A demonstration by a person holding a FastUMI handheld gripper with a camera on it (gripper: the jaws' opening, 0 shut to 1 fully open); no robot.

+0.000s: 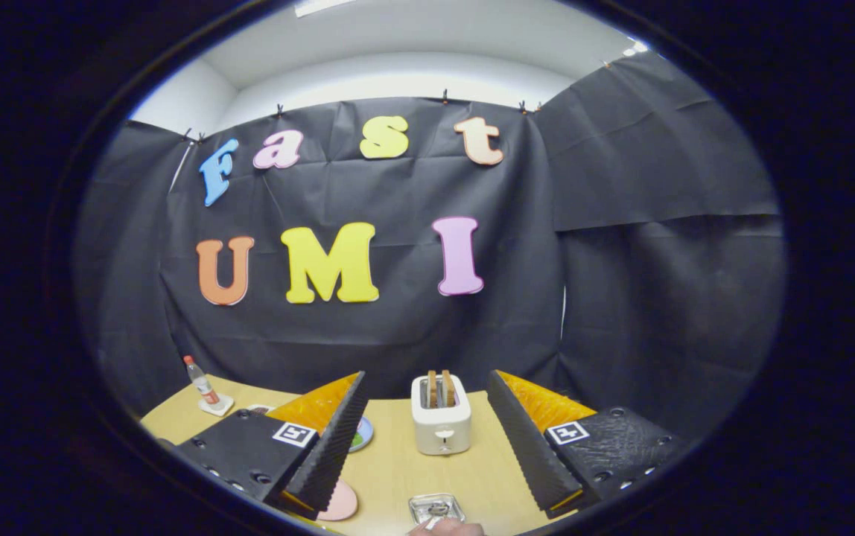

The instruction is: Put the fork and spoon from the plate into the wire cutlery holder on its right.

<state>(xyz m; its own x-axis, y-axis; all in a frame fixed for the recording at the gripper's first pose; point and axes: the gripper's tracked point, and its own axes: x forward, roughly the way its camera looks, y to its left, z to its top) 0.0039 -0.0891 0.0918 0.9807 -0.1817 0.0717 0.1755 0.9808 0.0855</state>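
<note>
The hand-held gripper [424, 439] is released, its fingers spread wide over the wooden desk [398, 469] and holding nothing. Between and beyond them stands a white toaster [441, 420] with two slices in it. A small metal tray [436, 508] lies low between the fingers, a person's hand [448, 528] touching its near edge. The plate, fork, spoon and wire holder cannot be made out from here. The risk, I judge, is reaching blind: the wide fingers could knock the toaster or the bottle [200, 385] off to the left.
</note>
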